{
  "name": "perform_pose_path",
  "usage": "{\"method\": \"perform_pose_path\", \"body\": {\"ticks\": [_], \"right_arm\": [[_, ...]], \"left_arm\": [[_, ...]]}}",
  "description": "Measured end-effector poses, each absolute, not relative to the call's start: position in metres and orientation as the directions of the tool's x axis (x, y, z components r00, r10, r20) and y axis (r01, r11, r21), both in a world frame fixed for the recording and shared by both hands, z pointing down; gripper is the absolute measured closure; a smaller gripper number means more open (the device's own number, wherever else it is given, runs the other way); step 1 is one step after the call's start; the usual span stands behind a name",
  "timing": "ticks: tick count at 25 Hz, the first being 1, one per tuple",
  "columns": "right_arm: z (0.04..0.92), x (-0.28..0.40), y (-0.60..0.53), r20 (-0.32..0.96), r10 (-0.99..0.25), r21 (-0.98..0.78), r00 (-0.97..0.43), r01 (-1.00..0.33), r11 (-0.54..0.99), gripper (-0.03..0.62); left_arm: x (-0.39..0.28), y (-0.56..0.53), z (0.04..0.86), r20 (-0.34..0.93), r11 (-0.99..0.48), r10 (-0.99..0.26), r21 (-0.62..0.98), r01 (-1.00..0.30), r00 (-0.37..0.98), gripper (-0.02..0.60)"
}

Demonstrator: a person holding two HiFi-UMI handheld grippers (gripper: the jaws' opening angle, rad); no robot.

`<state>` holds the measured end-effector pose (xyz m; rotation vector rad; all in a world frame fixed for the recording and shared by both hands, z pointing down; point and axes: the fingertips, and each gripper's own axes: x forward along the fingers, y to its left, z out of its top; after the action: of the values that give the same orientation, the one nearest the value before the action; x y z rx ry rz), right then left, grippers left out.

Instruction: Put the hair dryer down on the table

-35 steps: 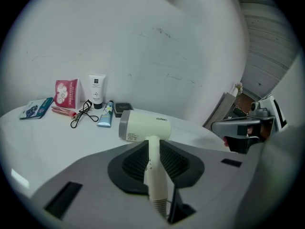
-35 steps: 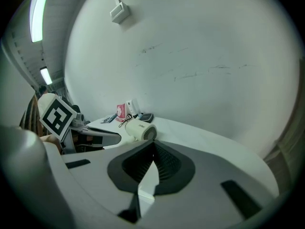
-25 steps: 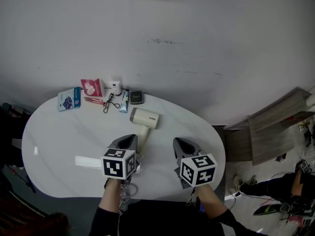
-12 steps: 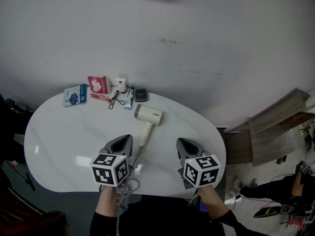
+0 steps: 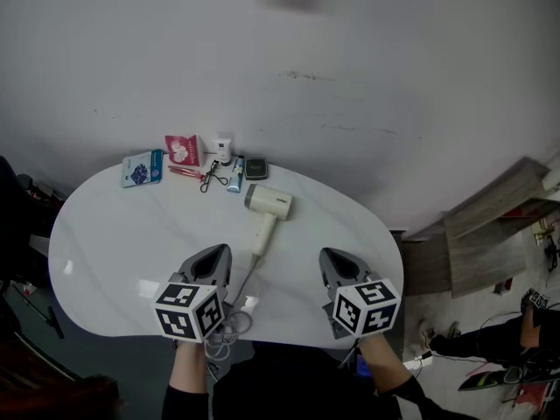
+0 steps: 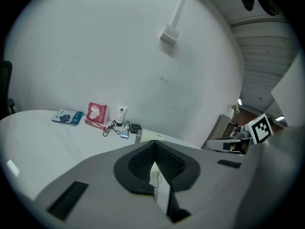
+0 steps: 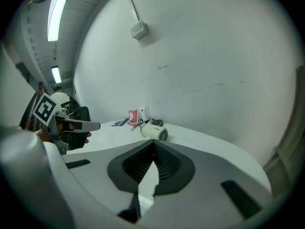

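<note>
Both grippers have drawn back from the dryer (image 5: 269, 201).
Jaws of left gripper (image 5: 215, 254) and right gripper (image 5: 331, 256) closed, empty; dryer lies on the table (image 5: 114, 243) ahead, between them, touching neither.

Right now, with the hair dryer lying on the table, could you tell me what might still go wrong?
1. The cord runs from the hair dryer to a loose loop at the table's near edge, right beside the shut left gripper. A hand pulling away could snag it and drag the dryer.
2. The loop seems to sit right at the edge, so it might slip off and tug the dryer.
</note>
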<state>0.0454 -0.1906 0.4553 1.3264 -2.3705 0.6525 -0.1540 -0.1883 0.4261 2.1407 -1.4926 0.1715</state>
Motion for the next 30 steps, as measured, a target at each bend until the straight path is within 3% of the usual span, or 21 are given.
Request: {"method": "perform_pose_path", "body": {"ticks": [30], "right_arm": [[0.434, 0.023, -0.147, 0.449, -0.727, -0.205, -0.519, -0.852, 0.482, 0.594]], "left_arm": [[-0.195, -0.127, 0.403, 0.324, -0.235, -0.873, 0.374, -0.897, 0.364, 0.572]]}}
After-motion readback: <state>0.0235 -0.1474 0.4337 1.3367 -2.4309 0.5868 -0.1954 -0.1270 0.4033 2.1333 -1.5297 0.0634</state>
